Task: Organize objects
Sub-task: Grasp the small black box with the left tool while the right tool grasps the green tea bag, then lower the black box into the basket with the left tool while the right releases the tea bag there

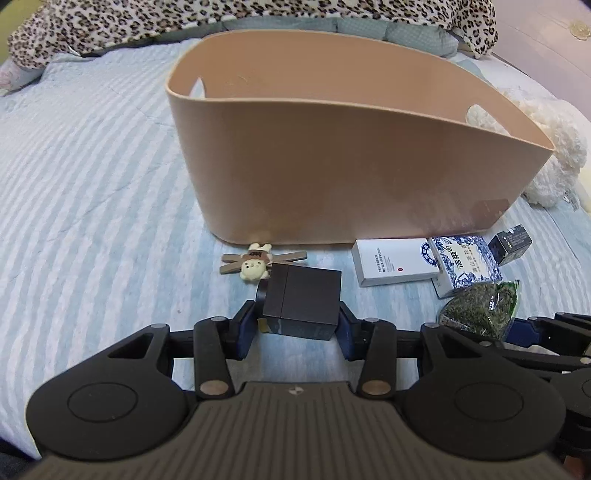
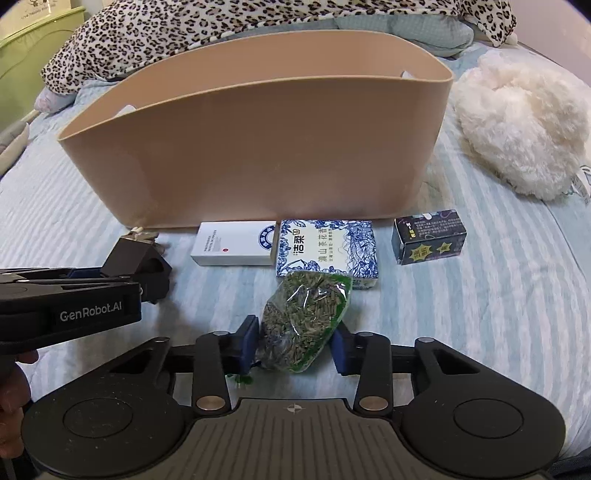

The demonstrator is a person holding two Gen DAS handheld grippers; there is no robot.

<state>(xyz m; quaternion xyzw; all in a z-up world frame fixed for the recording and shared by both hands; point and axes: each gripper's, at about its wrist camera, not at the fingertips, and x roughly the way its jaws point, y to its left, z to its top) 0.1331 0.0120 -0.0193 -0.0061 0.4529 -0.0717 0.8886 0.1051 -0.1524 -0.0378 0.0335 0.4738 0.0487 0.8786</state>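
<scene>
A large tan bin (image 1: 332, 177) stands on the striped bed; it also shows in the right wrist view (image 2: 258, 155). My left gripper (image 1: 299, 326) is shut on a black box (image 1: 303, 299) in front of the bin; the box also shows in the right wrist view (image 2: 144, 266). My right gripper (image 2: 295, 341) is shut on a clear bag of green tea leaves (image 2: 303, 317), which also shows in the left wrist view (image 1: 480, 306). In front of the bin lie a white box (image 2: 236, 243), a blue-and-white patterned box (image 2: 328, 251) and a small dark box (image 2: 428, 240).
A small cream bunny clip (image 1: 253, 264) lies at the bin's front left. A white fluffy plush (image 2: 521, 122) lies right of the bin. A leopard-print blanket (image 2: 221, 26) and pillows lie behind it. The bed's striped cover (image 1: 92, 166) stretches left.
</scene>
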